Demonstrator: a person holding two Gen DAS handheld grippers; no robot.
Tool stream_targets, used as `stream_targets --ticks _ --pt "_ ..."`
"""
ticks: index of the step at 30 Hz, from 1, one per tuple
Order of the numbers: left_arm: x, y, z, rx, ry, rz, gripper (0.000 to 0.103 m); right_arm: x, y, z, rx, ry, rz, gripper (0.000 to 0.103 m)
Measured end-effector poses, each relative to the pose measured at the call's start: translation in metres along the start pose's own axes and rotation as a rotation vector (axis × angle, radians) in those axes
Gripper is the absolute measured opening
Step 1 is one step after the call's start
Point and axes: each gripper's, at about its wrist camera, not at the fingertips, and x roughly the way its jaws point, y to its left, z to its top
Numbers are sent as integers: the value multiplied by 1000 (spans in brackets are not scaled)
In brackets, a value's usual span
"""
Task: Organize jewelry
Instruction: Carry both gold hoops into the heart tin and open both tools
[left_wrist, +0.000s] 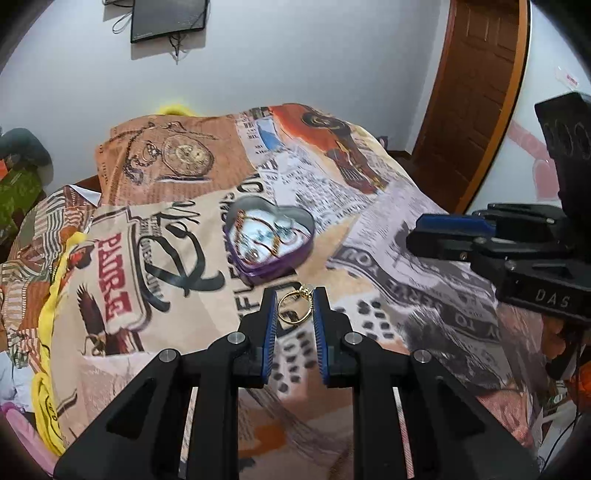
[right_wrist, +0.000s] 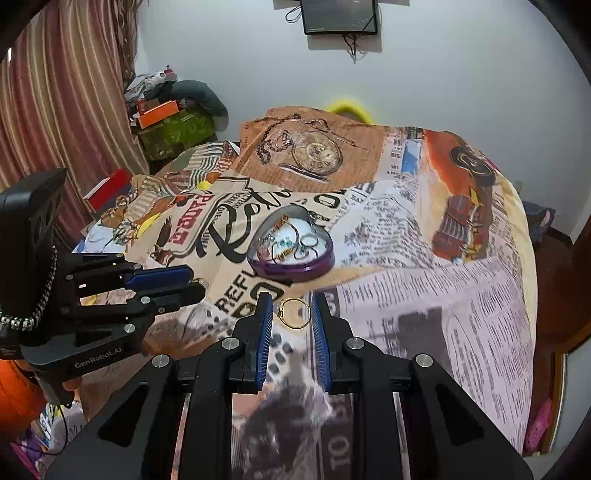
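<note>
Several pieces already sit in the purple heart-shaped metal tin (left_wrist: 271, 236) mid-bedspread; one thin gold ring (left_wrist: 294, 305) is left outside it.

The ring lies flat on the newspaper-print bedspread (left_wrist: 424, 295), just beside the tin's near edge, with a small setting on its rim.

Our left gripper (left_wrist: 294, 314) is partly open, straddling the ring without clamping it. Our right gripper (right_wrist: 291, 314) is equally open, holding nothing; the ring shows between its fingers.

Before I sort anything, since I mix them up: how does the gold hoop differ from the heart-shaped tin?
The gold hoop is a thin bare loop; the heart-shaped tin is purple-walled and holds jewelry. The hoop shows between the fingers of the left tool; the tin lies farther off. Both are over the printed bedspread.
</note>
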Motion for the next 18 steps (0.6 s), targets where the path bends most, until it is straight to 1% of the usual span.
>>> stream_targets --ticks 6,11,18 --pt "9 15 16 -17 -24 6 18 21 -2 17 1 2 14 19" --pt "24 22 30 -12 -31 11 18 41 -5 33 9 8 20 19" --pt "49 32 43 -10 -15 13 18 68 -11 49 17 38 37 19"
